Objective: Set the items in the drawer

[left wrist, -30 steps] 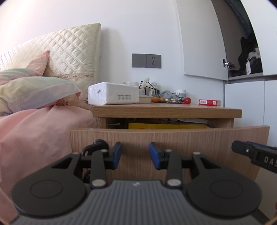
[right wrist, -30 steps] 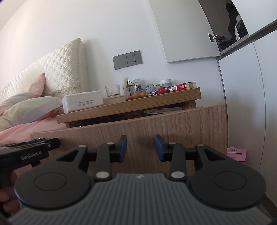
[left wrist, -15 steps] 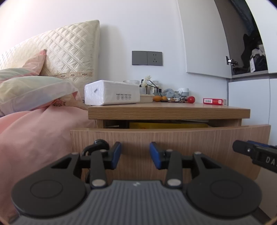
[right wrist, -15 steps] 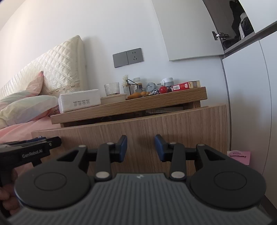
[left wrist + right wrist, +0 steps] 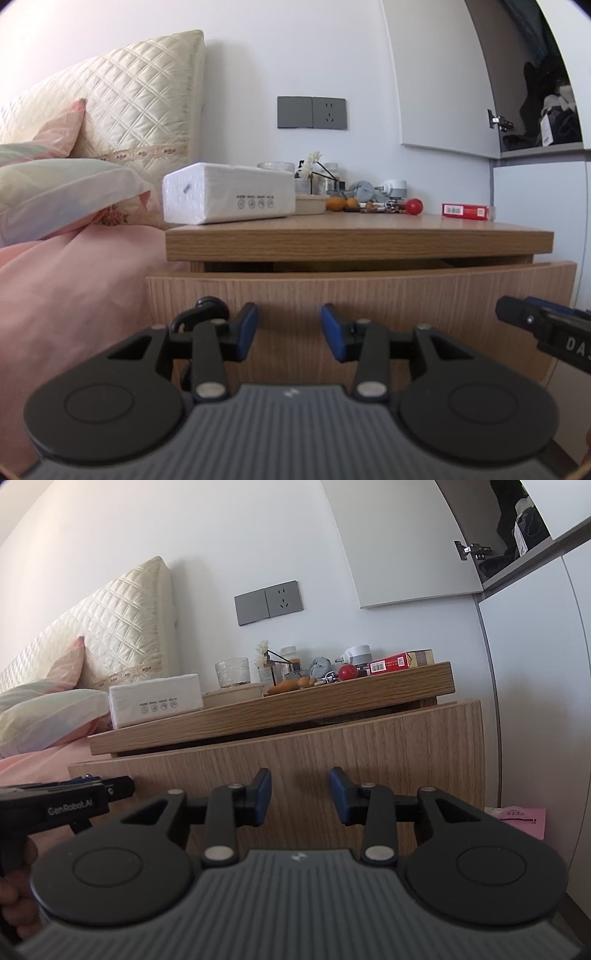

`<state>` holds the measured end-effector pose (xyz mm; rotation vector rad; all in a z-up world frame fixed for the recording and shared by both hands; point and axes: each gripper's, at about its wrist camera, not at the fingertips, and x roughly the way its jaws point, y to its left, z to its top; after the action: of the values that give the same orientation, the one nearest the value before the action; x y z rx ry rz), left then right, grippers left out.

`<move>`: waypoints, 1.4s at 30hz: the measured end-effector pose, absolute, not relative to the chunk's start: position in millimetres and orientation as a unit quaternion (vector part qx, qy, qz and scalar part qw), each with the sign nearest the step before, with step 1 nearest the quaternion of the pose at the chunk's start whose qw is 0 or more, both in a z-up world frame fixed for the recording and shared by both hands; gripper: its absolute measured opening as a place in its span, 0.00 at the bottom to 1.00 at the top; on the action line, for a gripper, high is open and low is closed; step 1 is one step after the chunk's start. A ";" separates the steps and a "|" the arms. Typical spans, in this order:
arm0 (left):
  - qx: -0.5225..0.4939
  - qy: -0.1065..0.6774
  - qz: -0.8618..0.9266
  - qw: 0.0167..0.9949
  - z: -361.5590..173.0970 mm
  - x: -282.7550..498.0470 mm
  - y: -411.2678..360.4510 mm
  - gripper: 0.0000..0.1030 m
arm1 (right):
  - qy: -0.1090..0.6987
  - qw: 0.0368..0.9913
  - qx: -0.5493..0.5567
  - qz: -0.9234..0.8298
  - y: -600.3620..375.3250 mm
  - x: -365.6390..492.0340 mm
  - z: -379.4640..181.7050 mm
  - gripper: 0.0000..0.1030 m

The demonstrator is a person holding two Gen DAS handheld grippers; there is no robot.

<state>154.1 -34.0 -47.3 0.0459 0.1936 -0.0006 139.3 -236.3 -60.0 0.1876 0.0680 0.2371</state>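
Left wrist: both grippers' blue-padded jaws apart, empty, before woodgrain drawer (image 5: 369, 288) front.

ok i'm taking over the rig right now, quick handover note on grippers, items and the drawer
Left gripper: open, empty, facing the drawer front.
Right gripper: open, empty, also low in front of the drawer.
Drawer: pulled out below the nightstand top; its inside is hidden from both views.
Items still on top: tissue pack, red box, red ball, oranges, glass and other small clutter.
Done: drawer open. Left: pick an item and put it in; none is held yet.
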 end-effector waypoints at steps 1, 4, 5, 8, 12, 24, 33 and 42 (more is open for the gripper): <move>0.022 0.096 0.000 0.995 -47.6 156.1 -33.9 0.42 | 0.032 0.988 0.092 0.117 -236.5 141.3 -60.7 0.36; 0.019 0.096 -0.001 0.995 -48.1 162.3 -33.9 0.42 | 0.030 0.989 0.091 0.111 -237.9 147.6 -63.0 0.36; 0.019 0.096 -0.001 0.995 -48.2 164.3 -34.0 0.42 | 0.030 0.989 0.091 0.110 -239.0 149.7 -63.7 0.36; 0.022 0.096 -0.002 0.995 -48.5 169.4 -34.0 0.42 | 0.028 0.990 0.092 0.104 -242.0 155.1 -64.8 0.36; 0.020 0.096 -0.003 0.995 -48.4 174.4 -33.1 0.42 | 0.023 0.991 0.088 0.101 -243.6 160.0 -66.3 0.36; 0.017 0.096 -0.001 0.995 -49.0 188.6 -32.8 0.43 | 0.018 0.991 0.097 0.095 -243.6 173.3 -73.1 0.37; 0.010 0.096 0.000 0.995 -50.5 200.3 -27.0 0.51 | 0.018 0.990 0.090 0.103 -245.4 183.8 -73.3 0.37; 0.019 0.095 -0.003 0.995 -51.3 205.2 -24.9 0.53 | 0.016 0.992 0.077 0.101 -241.6 188.9 -72.5 0.39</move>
<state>205.2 -24.9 -51.3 0.0386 0.1896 -0.0064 188.9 -241.6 -72.5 0.1544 0.0320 0.2028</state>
